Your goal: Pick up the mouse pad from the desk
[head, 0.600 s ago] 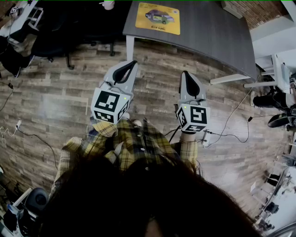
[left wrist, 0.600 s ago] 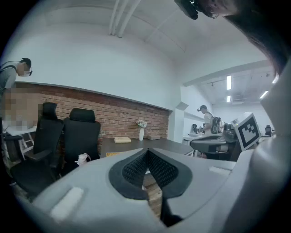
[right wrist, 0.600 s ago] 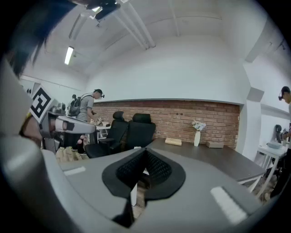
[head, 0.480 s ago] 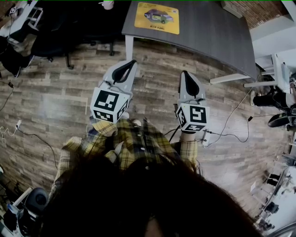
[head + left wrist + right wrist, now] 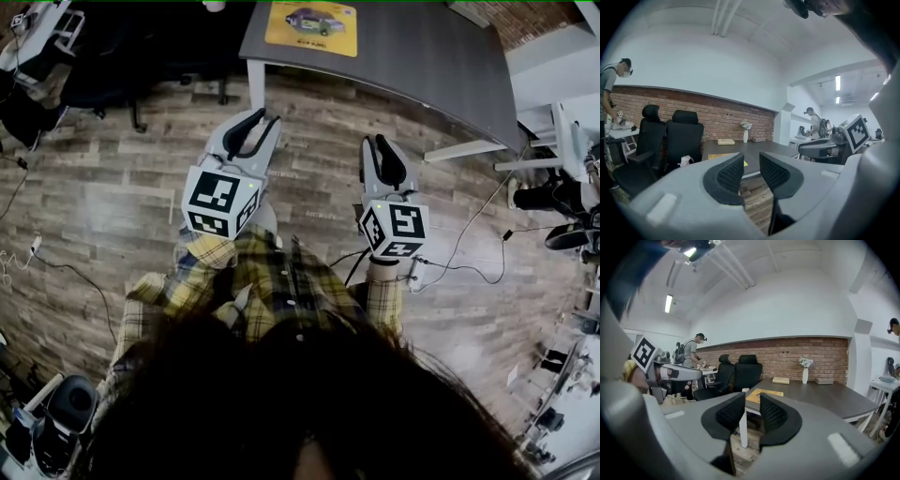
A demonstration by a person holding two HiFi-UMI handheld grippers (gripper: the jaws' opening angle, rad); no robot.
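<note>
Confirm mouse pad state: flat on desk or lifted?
Flat on the desk, not lifted. The mouse pad lies by the desk's corner; left gripper and right gripper hang short of it, jaws empty.

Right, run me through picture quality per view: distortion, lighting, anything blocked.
Head view: fisheye bows the desk edges, the yellow mouse pad sits right at the top edge, dark hair blocks the bottom. Left gripper view: black rounded corners, strip lights blown out. Right gripper view: same vignette, ceiling light glares, brick wall curves.

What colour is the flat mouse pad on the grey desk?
Yellow mouse pad; head view shows it best.
</note>
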